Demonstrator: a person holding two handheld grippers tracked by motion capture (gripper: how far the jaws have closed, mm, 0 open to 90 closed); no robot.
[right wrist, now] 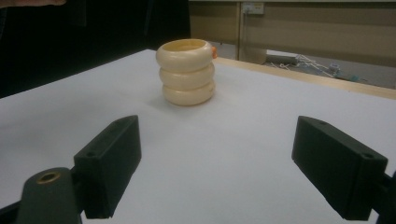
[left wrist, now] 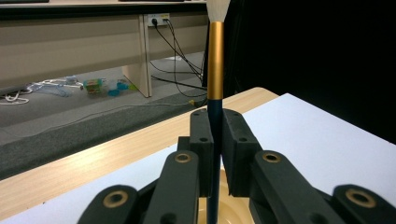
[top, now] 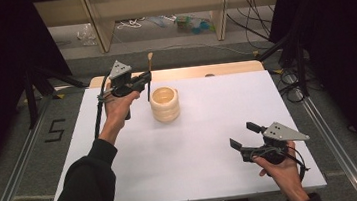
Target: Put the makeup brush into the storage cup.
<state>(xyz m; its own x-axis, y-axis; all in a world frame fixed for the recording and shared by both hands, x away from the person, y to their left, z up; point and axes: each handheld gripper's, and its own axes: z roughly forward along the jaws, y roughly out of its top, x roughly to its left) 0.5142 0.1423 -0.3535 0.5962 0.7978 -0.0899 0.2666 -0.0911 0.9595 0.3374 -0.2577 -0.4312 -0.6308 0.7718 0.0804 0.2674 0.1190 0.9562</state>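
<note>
A brush [top: 149, 61] with a dark handle, a gold ferrule [left wrist: 215, 60] and pale bristles stands upright in my left gripper [top: 146, 78], which is shut on its handle [left wrist: 215, 126]. It hangs just left of and above a cream ringed pot [top: 165, 104], whose rim [left wrist: 236, 215] lies below the jaws. My right gripper [top: 243, 137] rests low at the table's right front, open, with nothing between its jaws [right wrist: 217, 140]. It faces the pot [right wrist: 186, 72] from some distance.
A white board [top: 197, 154] covers the wooden table [top: 223, 69]. Cables and small clutter [top: 191, 23] lie on the floor beyond the far edge, under a wooden bench. Black stands [top: 30, 96] flank the table on both sides.
</note>
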